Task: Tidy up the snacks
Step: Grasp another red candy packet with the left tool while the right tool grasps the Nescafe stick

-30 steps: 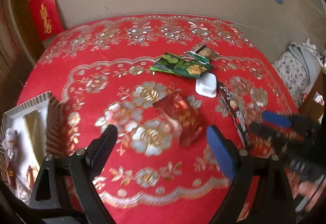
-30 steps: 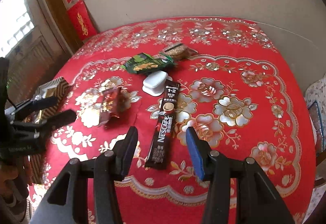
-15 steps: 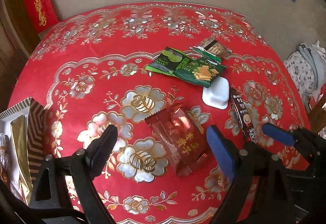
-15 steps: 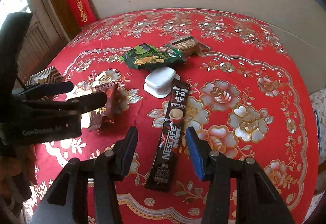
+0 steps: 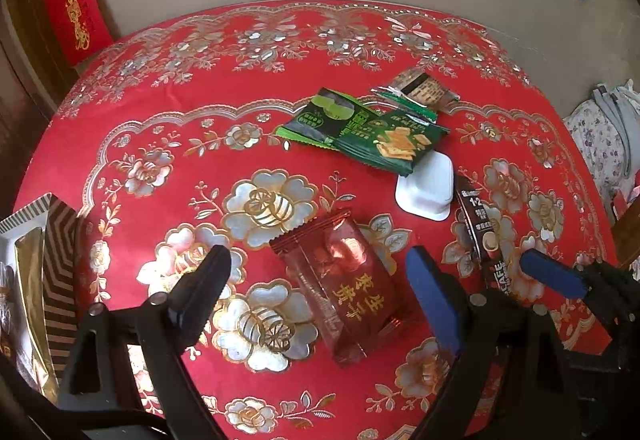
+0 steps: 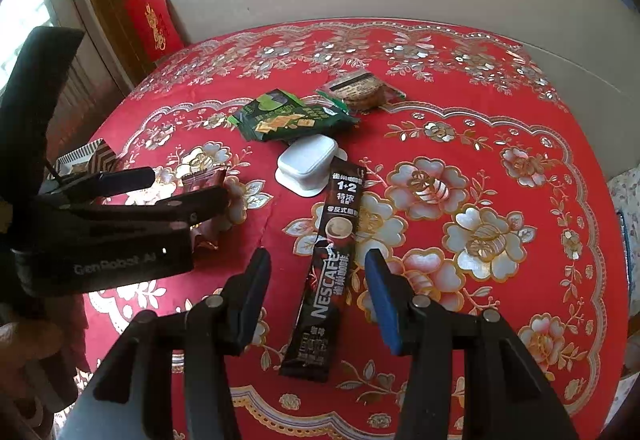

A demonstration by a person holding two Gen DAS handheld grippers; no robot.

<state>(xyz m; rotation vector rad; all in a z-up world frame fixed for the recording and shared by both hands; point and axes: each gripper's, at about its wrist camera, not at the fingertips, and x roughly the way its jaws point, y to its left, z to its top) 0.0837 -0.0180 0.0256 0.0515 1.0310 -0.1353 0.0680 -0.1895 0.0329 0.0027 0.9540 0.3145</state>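
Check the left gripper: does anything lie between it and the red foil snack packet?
Nothing visible does. The left gripper hangs open over the red foil snack packet, which lies alone on the red flowered tablecloth.

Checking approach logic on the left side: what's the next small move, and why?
Probably lower the left hand-held gripper a little further and close on the red snack packet. Its jaws are open wide, the packet lies flat on the tablecloth between them, and the pads don't look to be touching it yet.
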